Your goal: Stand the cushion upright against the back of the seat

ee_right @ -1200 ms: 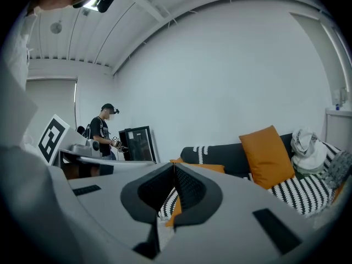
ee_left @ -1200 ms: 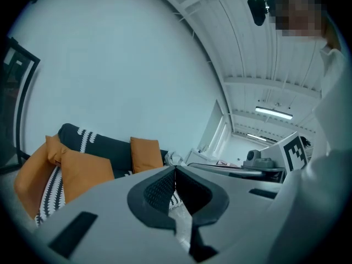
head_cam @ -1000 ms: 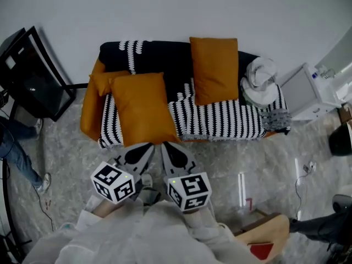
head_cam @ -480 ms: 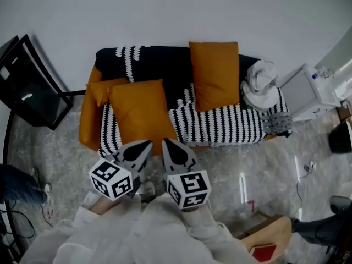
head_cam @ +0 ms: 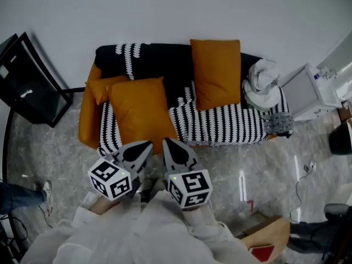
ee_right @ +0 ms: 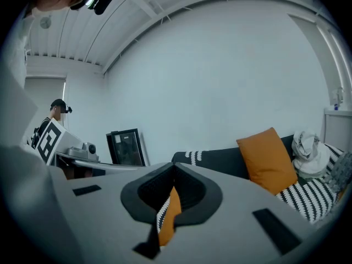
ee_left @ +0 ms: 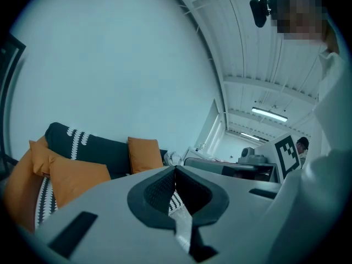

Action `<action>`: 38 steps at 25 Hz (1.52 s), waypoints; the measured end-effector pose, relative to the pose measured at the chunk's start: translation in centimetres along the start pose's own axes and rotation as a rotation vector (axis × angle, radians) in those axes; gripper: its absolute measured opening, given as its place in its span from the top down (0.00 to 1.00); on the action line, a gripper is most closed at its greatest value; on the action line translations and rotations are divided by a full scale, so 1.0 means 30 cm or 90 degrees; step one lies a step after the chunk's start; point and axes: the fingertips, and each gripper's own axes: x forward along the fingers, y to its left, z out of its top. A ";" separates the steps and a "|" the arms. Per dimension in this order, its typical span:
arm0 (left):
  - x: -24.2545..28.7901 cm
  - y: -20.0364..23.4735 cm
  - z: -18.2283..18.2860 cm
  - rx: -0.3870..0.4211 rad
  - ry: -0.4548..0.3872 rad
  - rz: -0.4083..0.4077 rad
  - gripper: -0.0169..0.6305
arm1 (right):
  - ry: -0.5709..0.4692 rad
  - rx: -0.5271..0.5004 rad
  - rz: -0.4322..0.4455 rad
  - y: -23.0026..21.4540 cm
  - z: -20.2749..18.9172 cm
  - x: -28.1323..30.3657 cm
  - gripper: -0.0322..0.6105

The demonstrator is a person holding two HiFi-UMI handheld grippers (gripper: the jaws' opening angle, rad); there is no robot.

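We hold the left claw (head_cam: 146, 145) and right claw (head_cam: 165, 142) pressed together, empty, before the sofa (head_cam: 159, 59); a cushion (head_cam: 142, 111) lies on its seat.

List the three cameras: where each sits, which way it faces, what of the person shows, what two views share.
Head view: on the person's head, looking steeply down at the sofa; left tool, right tool, both shut, and pale sleeves show.
Left gripper view: on the left tool, facing the sofa; its shut jaws and a sleeve show.
Right gripper view: on the right tool, facing the sofa; its shut jaws show.
Shared: both gripper views see the upright orange cushion.
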 end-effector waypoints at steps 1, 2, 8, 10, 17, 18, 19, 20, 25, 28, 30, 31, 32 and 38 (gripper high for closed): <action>0.006 0.002 0.002 -0.002 -0.001 0.003 0.96 | -0.001 0.001 0.003 -0.006 0.003 0.003 0.93; 0.013 0.004 0.007 -0.004 -0.003 0.005 0.96 | -0.002 0.002 0.007 -0.012 0.009 0.008 0.93; 0.063 -0.006 0.029 -0.006 -0.011 0.011 0.96 | 0.009 -0.004 0.030 -0.043 0.028 0.021 0.93; 0.083 -0.013 0.028 -0.013 -0.008 0.013 0.96 | 0.014 -0.002 0.037 -0.059 0.030 0.018 0.93; 0.122 -0.011 0.005 -0.028 0.000 0.034 0.96 | 0.029 0.014 0.052 -0.115 0.016 0.023 0.93; 0.125 -0.010 0.001 -0.030 0.001 0.038 0.96 | 0.032 0.015 0.054 -0.120 0.012 0.025 0.93; 0.125 -0.009 -0.004 -0.032 0.002 0.042 0.96 | 0.035 0.016 0.057 -0.123 0.006 0.028 0.93; 0.123 -0.007 -0.008 -0.034 0.004 0.045 0.96 | 0.038 0.016 0.059 -0.124 0.000 0.031 0.93; 0.108 0.018 -0.023 -0.049 0.009 0.056 0.96 | 0.049 0.018 0.072 -0.109 -0.012 0.055 0.93; 0.105 0.033 -0.033 -0.057 0.015 0.064 0.96 | 0.059 0.019 0.079 -0.100 -0.025 0.067 0.93; 0.107 0.034 -0.042 -0.051 0.023 0.064 0.96 | 0.066 0.022 0.081 -0.099 -0.041 0.070 0.93; 0.107 0.033 -0.048 -0.043 0.027 0.064 0.96 | 0.071 0.024 0.082 -0.098 -0.051 0.071 0.93; 0.105 0.032 -0.054 -0.035 0.031 0.065 0.96 | 0.076 0.026 0.083 -0.097 -0.062 0.071 0.93; 0.106 0.066 -0.106 -0.049 0.043 0.068 0.96 | 0.109 0.041 0.085 -0.099 -0.141 0.089 0.93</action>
